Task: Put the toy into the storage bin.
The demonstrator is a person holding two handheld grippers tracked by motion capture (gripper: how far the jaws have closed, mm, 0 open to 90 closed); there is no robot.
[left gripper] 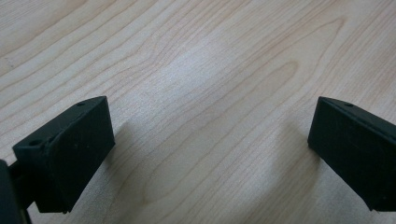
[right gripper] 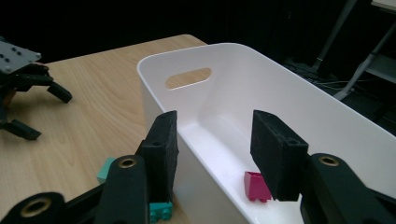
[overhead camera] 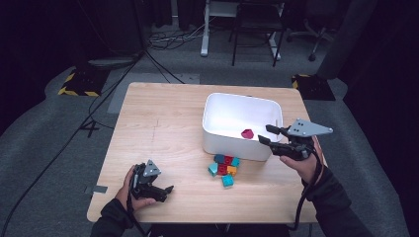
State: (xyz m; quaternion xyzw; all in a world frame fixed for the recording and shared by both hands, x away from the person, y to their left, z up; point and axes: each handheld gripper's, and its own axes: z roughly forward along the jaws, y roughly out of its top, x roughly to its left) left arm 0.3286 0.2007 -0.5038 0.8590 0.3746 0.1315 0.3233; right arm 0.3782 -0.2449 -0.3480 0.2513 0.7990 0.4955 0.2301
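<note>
1. The left gripper (overhead camera: 165, 192) rests low on the wooden table (overhead camera: 163, 128) at about 7 o'clock, in the person's left hand (overhead camera: 129, 190). Its jaws stand wide apart with nothing between them; the left gripper view has bare wood grain in the gap and a black pad at each lower corner.

2. A cluster of small blocks (overhead camera: 225, 168) lies at about 5 o'clock from the table's middle, teal, red and orange pieces touching one another, just beside the near wall of the white bin (overhead camera: 242, 145).

3. The right gripper (overhead camera: 267, 134), in the right hand (overhead camera: 306, 163), hangs over the bin's near right rim at about 3 o'clock. Its jaws stand partly apart and press on nothing; the bin's near wall rises between them in the right gripper view.

4. The magenta block (overhead camera: 247, 133) lies loose on the bin's floor, near the near wall, below and apart from the right gripper's pads (right gripper: 275, 154).

5. The right gripper view gives what the high view hides: the bin's oval handle slot (right gripper: 188, 78) in its end wall, and a teal block (right gripper: 160, 211) against the outside of the bin. It also catches the left gripper (right gripper: 42, 112) far off at 10 o'clock.

6. The high view alone takes in the floor beyond: cables, yellow-and-black striped plates (overhead camera: 79, 84), and furniture legs at 12 o'clock.

7. No writing can be read anywhere.
</note>
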